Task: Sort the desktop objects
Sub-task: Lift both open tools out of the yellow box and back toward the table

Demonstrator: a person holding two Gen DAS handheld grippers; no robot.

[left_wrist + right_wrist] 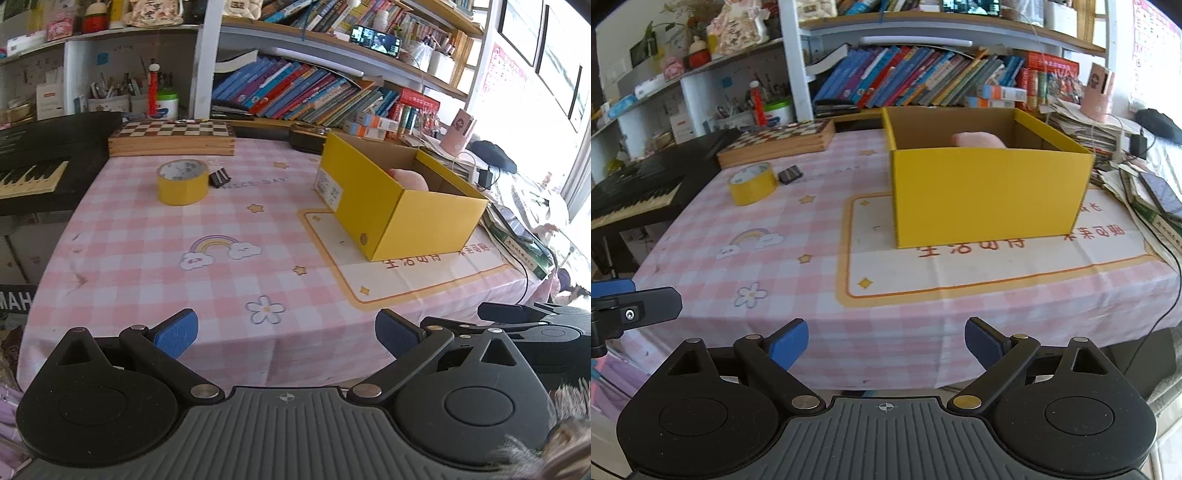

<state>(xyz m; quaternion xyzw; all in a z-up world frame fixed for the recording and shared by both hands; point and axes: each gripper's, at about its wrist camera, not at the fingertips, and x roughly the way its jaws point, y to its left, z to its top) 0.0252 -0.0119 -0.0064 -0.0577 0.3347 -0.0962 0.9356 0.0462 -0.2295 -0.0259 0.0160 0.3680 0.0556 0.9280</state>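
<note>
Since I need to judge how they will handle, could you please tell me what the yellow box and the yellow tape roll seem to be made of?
The open yellow box looks like cardboard: matte yellow outside, plain brown inner walls, folded corners. The yellow tape roll seems to be glossy plastic packing tape, probably wound on a pale card core; its side shines slightly.

Tablecloth (pixel 155 236): box (pixel 424 221); tape (pixel 183 181); clip (pixel 218 178)

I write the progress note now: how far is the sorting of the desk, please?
Done: one pink object already lies inside the yellow box. In hand: nothing; the left tongs and right tongs are both open and empty, near the table edge. Left: the yellow tape roll and black binder clip remain on the tablecloth.
</note>
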